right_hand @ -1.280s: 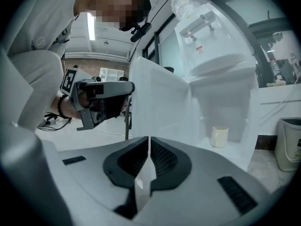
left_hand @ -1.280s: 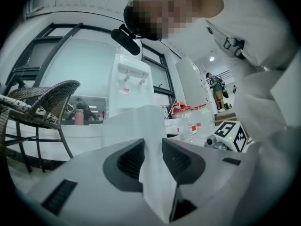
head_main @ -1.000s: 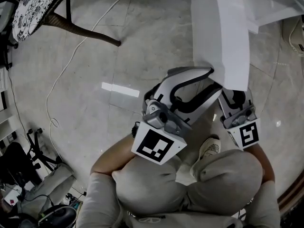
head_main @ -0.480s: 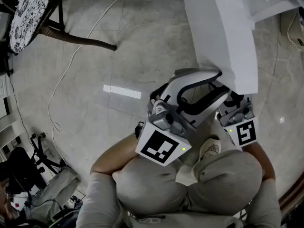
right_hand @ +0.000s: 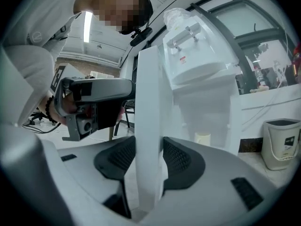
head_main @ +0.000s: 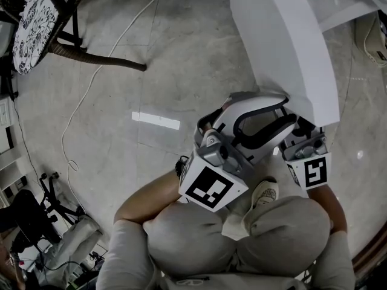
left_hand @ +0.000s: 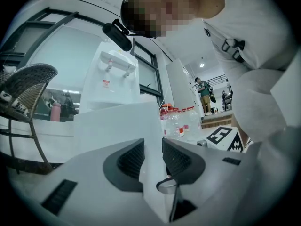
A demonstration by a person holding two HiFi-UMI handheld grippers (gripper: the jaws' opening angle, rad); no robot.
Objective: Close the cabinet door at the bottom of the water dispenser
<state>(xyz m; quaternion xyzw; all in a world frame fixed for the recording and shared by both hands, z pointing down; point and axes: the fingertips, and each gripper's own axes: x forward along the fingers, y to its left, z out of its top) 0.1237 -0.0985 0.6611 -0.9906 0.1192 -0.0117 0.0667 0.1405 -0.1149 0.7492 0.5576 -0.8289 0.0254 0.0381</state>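
Floor: a grey marble-look tiled floor (head_main: 181,53) is filling the head view, with a pale streak of light lying across its middle.
Far left corner of the floor: a dark wicker chair with a black-and-white patterned seat cushion (head_main: 37,17) is standing there, and a thin white cable (head_main: 91,83) is trailing across the tiles beside it.
Dispenser: a white water dispenser with two taps (right_hand: 197,55) is standing upright at the far right edge of the floor.
Door: the white flat cabinet door (head_main: 284,41) is standing swung out from the bottom of the dispenser, not closed, and its free edge is pointing towards the person.
Left hand: the left hand-held gripper (left_hand: 153,159) is clenching the door's free edge, with both ribbed dark pads pressing on the panel.
Right hand: the right hand-held gripper (right_hand: 149,157) is sitting just beside the left one on the same edge. Its jaws have just been opening wide and then easing in slightly. The door edge is standing between them, but they are no longer gripping it.
Person: grey-trousered knees (head_main: 242,240) are crouching at the near edge of the floor, behind both grippers.
Right background: a small pale grey waste bin (right_hand: 282,142) is sitting on the floor by the wall.
Left background: clear plastic bottles with red caps (left_hand: 176,119) are standing in a cluster beyond the door.
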